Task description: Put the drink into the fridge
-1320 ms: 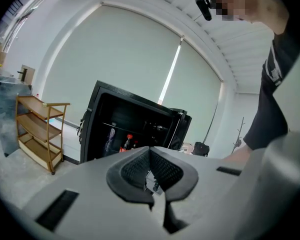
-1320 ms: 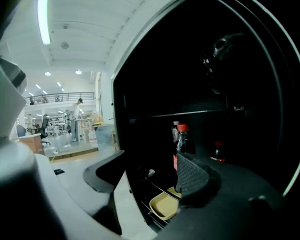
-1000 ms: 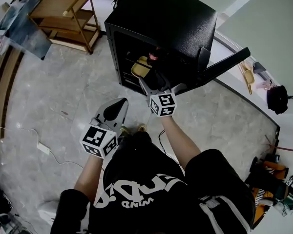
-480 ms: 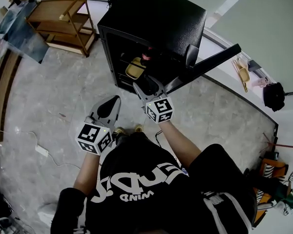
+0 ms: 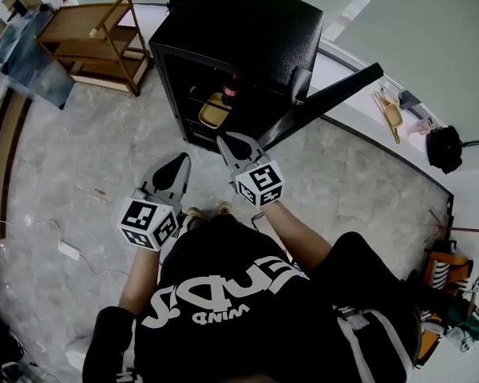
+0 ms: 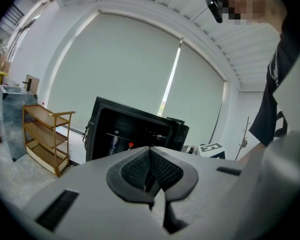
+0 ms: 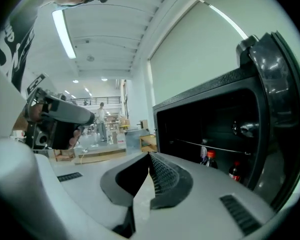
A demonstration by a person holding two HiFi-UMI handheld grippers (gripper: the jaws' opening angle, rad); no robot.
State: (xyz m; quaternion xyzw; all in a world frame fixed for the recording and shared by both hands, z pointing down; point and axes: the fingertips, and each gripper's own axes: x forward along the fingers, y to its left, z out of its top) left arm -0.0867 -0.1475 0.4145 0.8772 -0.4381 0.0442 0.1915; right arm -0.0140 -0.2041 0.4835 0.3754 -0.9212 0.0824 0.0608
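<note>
The black fridge stands open, its door swung out to the right. Inside, the right gripper view shows two red-capped drink bottles on the lower shelf. From the head view I see a red cap and a yellow item. My right gripper hangs just in front of the opening. Its jaws have just been closing and are now shut with nothing between them. My left gripper is lower left, further from the fridge, and is also shut and empty.
A wooden shelf rack stands left of the fridge. A white power strip with a cable lies on the floor at left. A yellow dustpan and a black bag sit by the right wall.
The right gripper has drawn back from the fridge opening and its jaws have gone from wide open to shut. The left gripper has hardly moved.
</note>
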